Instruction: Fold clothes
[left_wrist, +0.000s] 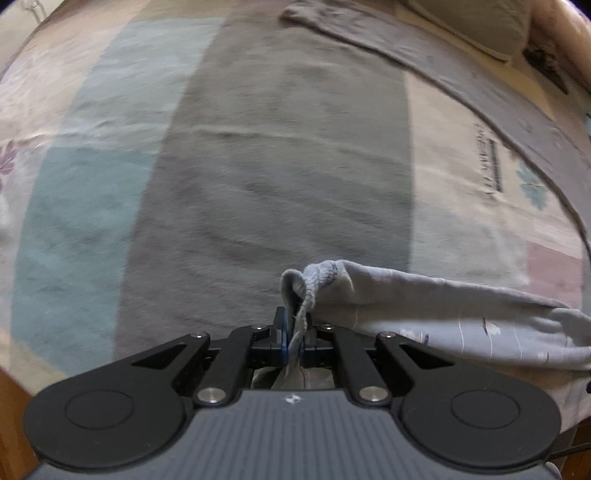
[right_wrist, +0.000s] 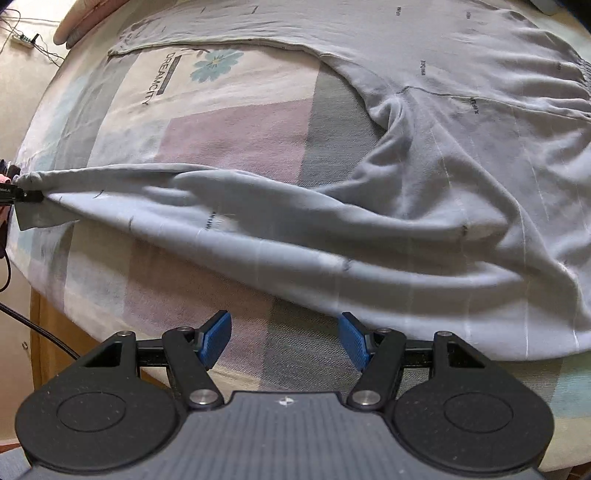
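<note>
On my left wrist view, the left tongs (left_wrist: 295, 332) are clenched on the ribbed cuff of a pale grey garment (left_wrist: 461, 317), its sleeve trailing right over the patchwork bedsheet (left_wrist: 92, 203). On my right wrist view, the right tongs (right_wrist: 284, 341) are released above the sheet, just short of the creased, stretched garment's hem.

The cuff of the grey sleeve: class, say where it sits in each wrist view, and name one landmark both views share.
Left wrist view: cuff at lower centre, pinched in the shut left gripper.
Right wrist view: cuff at the far left edge, mid-height.
Shared landmark: the lettering on the bedsheet.
</note>
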